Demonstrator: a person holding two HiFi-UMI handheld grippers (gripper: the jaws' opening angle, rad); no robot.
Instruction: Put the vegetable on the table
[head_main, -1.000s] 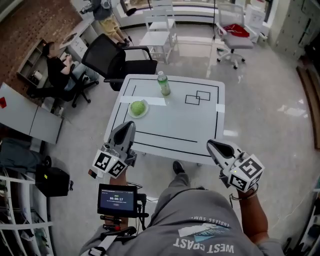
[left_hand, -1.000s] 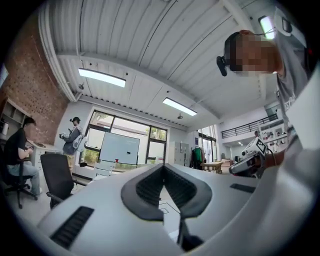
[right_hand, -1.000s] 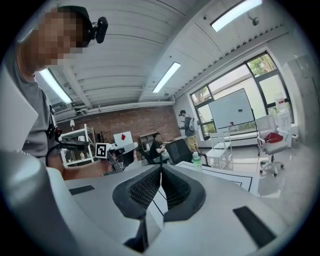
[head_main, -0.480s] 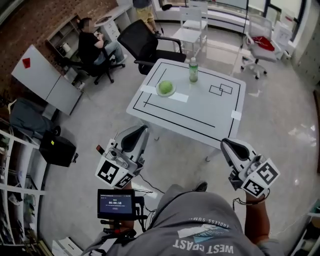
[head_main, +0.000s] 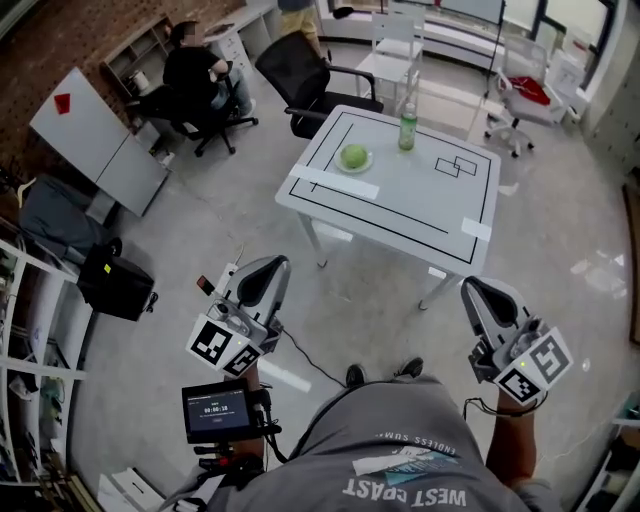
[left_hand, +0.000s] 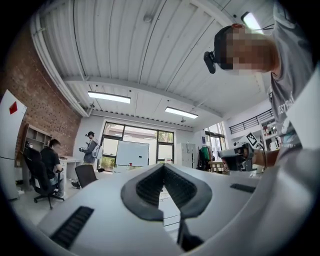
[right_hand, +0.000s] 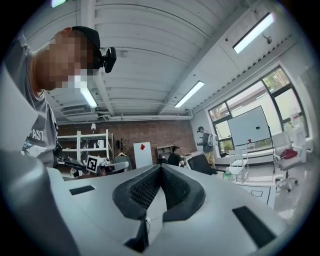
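Observation:
A round green vegetable lies on a small plate on the white table, far ahead in the head view. A green bottle stands behind it. My left gripper is held over the floor, well short of the table, shut with nothing in it. My right gripper is likewise over the floor, shut and empty. In the left gripper view the jaws meet tip to tip. The right gripper view shows its jaws closed too, with the bottle small at the right.
A black office chair stands at the table's far left corner. A person sits at a desk beyond it. A grey cabinet, a black bag and shelving line the left. White chairs stand behind the table.
The table has drawn further away in the head view, from just ahead of both grippers to well beyond them. Both grippers stay shut and empty.

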